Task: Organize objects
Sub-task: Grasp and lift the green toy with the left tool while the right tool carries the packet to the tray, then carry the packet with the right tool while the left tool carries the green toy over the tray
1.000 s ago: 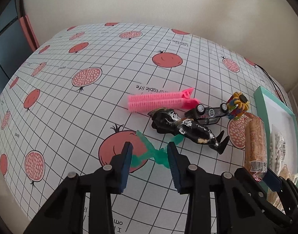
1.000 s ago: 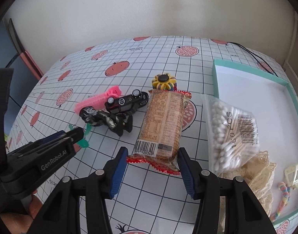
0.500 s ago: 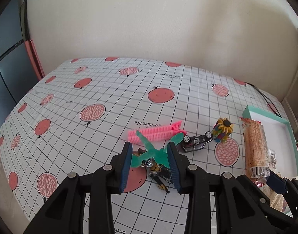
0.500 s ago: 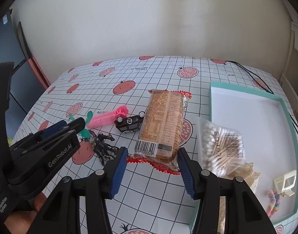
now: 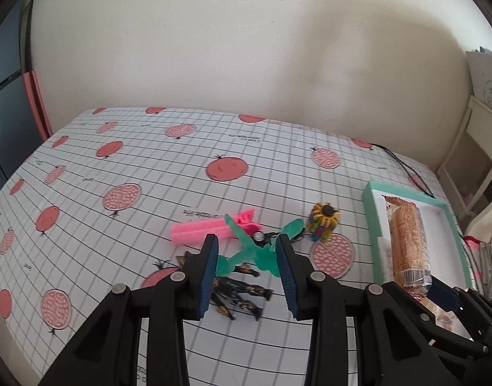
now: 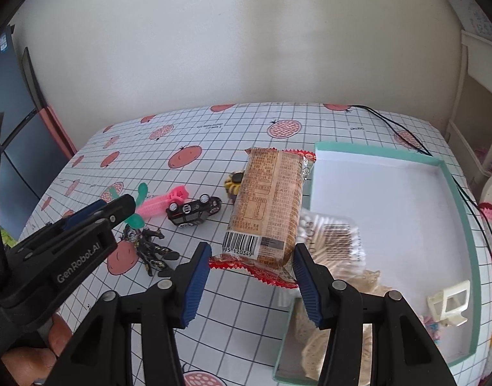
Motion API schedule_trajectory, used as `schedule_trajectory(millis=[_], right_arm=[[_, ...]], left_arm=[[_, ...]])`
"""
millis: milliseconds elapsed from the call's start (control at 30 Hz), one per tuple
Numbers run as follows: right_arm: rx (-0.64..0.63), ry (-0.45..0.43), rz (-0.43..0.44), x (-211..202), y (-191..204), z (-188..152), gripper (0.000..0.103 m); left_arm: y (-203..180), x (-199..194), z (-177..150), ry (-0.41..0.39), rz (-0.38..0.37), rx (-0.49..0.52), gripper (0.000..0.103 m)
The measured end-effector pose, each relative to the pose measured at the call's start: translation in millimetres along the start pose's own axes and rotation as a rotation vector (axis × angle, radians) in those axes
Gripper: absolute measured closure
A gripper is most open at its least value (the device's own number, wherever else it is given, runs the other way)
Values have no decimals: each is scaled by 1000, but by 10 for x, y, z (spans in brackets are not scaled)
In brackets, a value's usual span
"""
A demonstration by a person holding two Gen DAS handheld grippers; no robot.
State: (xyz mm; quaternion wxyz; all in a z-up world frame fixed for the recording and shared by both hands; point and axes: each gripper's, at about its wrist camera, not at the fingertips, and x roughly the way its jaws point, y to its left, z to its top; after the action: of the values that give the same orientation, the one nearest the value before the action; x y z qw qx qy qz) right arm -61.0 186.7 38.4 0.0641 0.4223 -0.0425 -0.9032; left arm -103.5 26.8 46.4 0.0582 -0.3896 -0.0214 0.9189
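Aloft, both grippers — left gripper [image 5: 247, 262] clamped on a green plastic clip [image 5: 257, 251], raised over the black figure [image 5: 238, 292] and pink comb [image 5: 207, 230] on the tablecloth [image 5: 117, 160]. Right gripper [image 6: 250, 273] grips a biscuit packet [image 6: 265, 212] by its lower end, beside the teal box [image 6: 458, 199] — cotton swabs [image 6: 329, 238] below.

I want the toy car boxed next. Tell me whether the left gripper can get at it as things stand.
Probably not yet. The left gripper is already shut on the green plastic toy, so its jaws are full. The black toy car lies exposed on the table, with the pink comb close beside it.
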Motion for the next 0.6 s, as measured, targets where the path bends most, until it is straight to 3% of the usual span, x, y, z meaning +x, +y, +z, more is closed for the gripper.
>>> schedule_trajectory(millis=[600], right_arm=[[190, -30, -142, -210, -1006, -93, 48]], left_arm=[[-1063, -174, -136, 12, -150, 130, 65]])
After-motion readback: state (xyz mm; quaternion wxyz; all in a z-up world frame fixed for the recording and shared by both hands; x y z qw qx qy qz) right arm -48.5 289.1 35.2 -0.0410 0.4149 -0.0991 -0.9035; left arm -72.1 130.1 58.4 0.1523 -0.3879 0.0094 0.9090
